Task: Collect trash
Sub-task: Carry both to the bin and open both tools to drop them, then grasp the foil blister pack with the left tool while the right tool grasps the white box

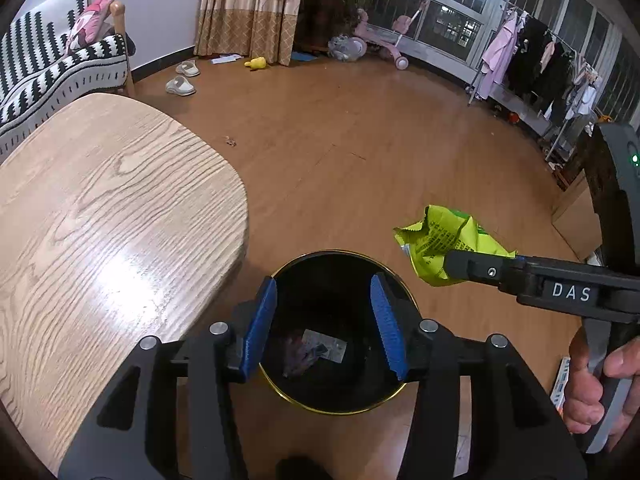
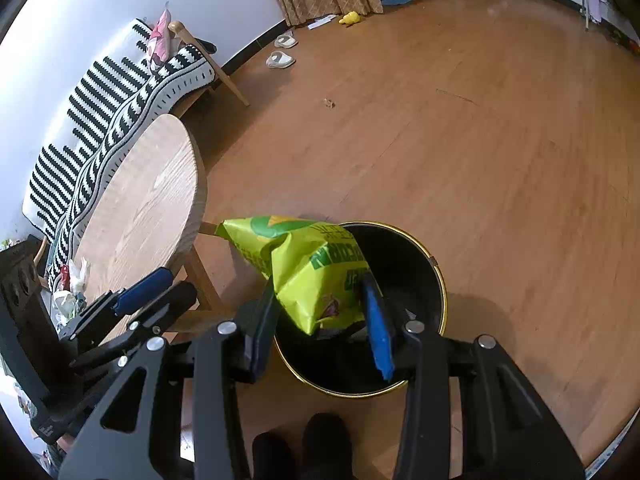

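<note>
**Green bag held over the bin**

We look down on a brown wood floor (image 1: 360,152), with a striped sofa (image 1: 48,68) at the upper left of the left wrist view and a pale wood tabletop (image 1: 104,208) filling its left side. At lower centre a black bin (image 1: 338,264) with a gold rim stands on the floor just beside the tabletop; some scraps lie at its bottom.

Our left gripper (image 1: 324,320) hangs over the bin's mouth, its blue fingers (image 1: 262,324) spread apart with nothing between them.

Our right gripper (image 2: 320,320) grips a crumpled green bag (image 2: 316,264), the fingers (image 2: 378,332) pressing it from both sides. In the right wrist view the bag sits at centre, over the bin's left rim. In the left wrist view it shows at the right, beside the bin's upper right rim, and a hand (image 1: 592,384) grips the handle at the lower right.
</note>
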### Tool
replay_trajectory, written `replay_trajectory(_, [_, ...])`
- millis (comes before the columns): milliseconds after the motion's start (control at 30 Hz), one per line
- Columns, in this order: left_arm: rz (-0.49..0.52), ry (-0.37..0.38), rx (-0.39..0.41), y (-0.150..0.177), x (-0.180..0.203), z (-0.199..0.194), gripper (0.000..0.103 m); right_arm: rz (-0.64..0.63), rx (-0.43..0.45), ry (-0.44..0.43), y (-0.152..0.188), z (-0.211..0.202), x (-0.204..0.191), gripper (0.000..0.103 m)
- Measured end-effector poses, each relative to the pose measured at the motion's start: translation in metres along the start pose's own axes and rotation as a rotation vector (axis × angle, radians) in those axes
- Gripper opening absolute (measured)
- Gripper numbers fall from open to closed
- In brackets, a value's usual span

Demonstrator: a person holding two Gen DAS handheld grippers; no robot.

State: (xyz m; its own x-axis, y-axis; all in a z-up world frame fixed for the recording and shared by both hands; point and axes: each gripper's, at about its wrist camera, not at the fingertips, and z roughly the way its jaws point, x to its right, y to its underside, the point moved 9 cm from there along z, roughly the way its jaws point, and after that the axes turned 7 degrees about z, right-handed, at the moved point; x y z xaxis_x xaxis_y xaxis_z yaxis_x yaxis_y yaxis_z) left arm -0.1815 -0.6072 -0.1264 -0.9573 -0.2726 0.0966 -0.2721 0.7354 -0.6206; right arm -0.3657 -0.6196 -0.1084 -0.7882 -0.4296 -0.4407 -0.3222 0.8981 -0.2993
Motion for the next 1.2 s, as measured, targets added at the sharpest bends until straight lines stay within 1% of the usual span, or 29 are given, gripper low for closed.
replay_trajectory(100, [-0.002, -0.011, 0.009, -0.001, -0.004, -0.003, 0.050, -0.008, -0.002, 0.013, 0.002, 0.001, -0.002, 0.043])
replay_trajectory(133, [-0.004, -0.014, 0.012, -0.001, -0.005, -0.005, 0.052, -0.009, 0.003, 0.023, 0.001, 0.001, -0.002, 0.050])
replay_trajectory(167, [-0.006, -0.016, 0.015, -0.001, -0.006, -0.006, 0.053, -0.010, 0.009, 0.026, 0.000, 0.001, -0.003, 0.061])
replay_trajectory(233, [-0.010, -0.024, 0.021, -0.001, -0.009, -0.009, 0.058, -0.011, 0.026, 0.024, -0.001, -0.003, -0.005, 0.066])
replay_trajectory(367, [-0.013, -0.040, 0.030, 0.000, -0.018, -0.017, 0.061, -0.019, 0.037, 0.025, 0.000, -0.003, -0.012, 0.068])
replay_trajectory(433, [-0.025, -0.051, 0.037, 0.000, -0.025, -0.023, 0.067, -0.027, 0.036, 0.031, 0.003, -0.001, -0.015, 0.070])
replay_trajectory(467, [-0.029, -0.055, 0.043, -0.001, -0.027, -0.026, 0.068, -0.029, 0.036, 0.035, 0.004, 0.000, -0.018, 0.071])
replay_trajectory(567, [-0.051, -0.088, 0.073, -0.001, -0.044, -0.045, 0.079, -0.043, 0.035, 0.033, 0.008, 0.003, -0.031, 0.071])
replay_trajectory(633, [-0.071, -0.114, 0.092, 0.002, -0.058, -0.058, 0.086, -0.062, 0.034, 0.022, 0.010, 0.005, -0.047, 0.072])
replay_trajectory(700, [-0.099, -0.159, 0.109, 0.009, -0.080, -0.077, 0.090, -0.092, 0.033, 0.007, 0.013, 0.009, -0.070, 0.074])
replay_trajectory(767, [-0.123, -0.202, 0.120, 0.016, -0.102, -0.095, 0.092, -0.141, 0.028, -0.010, 0.019, 0.014, -0.102, 0.074])
replay_trajectory(833, [-0.163, -0.271, 0.134, 0.031, -0.137, -0.123, 0.092, -0.205, 0.015, -0.041, 0.031, 0.021, -0.145, 0.074])
replay_trajectory(867, [-0.179, -0.291, 0.136, 0.038, -0.149, -0.133, 0.092, -0.232, 0.009, -0.053, 0.038, 0.024, -0.162, 0.074])
replay_trajectory(900, [-0.216, -0.330, 0.140, 0.051, -0.173, -0.152, 0.092, -0.277, 0.000, -0.072, 0.047, 0.028, -0.190, 0.074])
replay_trajectory(933, [-0.239, -0.352, 0.142, 0.060, -0.188, -0.164, 0.092, -0.301, -0.006, -0.082, 0.053, 0.030, -0.205, 0.074])
replay_trajectory(967, [-0.269, -0.380, 0.144, 0.070, -0.207, -0.177, 0.092, -0.349, -0.020, -0.103, 0.066, 0.035, -0.234, 0.074])
replay_trajectory(1000, [-0.314, -0.425, 0.147, 0.088, -0.233, -0.198, 0.092, -0.386, -0.031, -0.118, 0.077, 0.039, -0.256, 0.074])
replay_trajectory(1033, [-0.345, -0.460, 0.147, 0.101, -0.251, -0.211, 0.092, -0.440, -0.047, -0.136, 0.093, 0.044, -0.287, 0.074])
replay_trajectory(1067, [-0.379, -0.502, 0.146, 0.117, -0.270, -0.227, 0.092, -0.470, -0.060, -0.149, 0.103, 0.047, -0.306, 0.074])
replay_trajectory(1100, [-0.426, -0.553, 0.144, 0.140, -0.296, -0.248, 0.093, -0.510, -0.077, -0.167, 0.117, 0.051, -0.329, 0.074])
replay_trajectory(1133, [-0.463, -0.592, 0.140, 0.158, -0.314, -0.264, 0.092, -0.563, -0.097, -0.192, 0.137, 0.055, -0.359, 0.074])
replay_trajectory(1167, [-0.502, -0.636, 0.133, 0.177, -0.333, -0.279, 0.092, -0.600, -0.108, -0.207, 0.151, 0.058, -0.379, 0.074])
replay_trajectory(1200, [-0.556, -0.700, 0.125, 0.204, -0.356, -0.299, 0.092, -0.646, -0.123, -0.223, 0.168, 0.062, -0.401, 0.074])
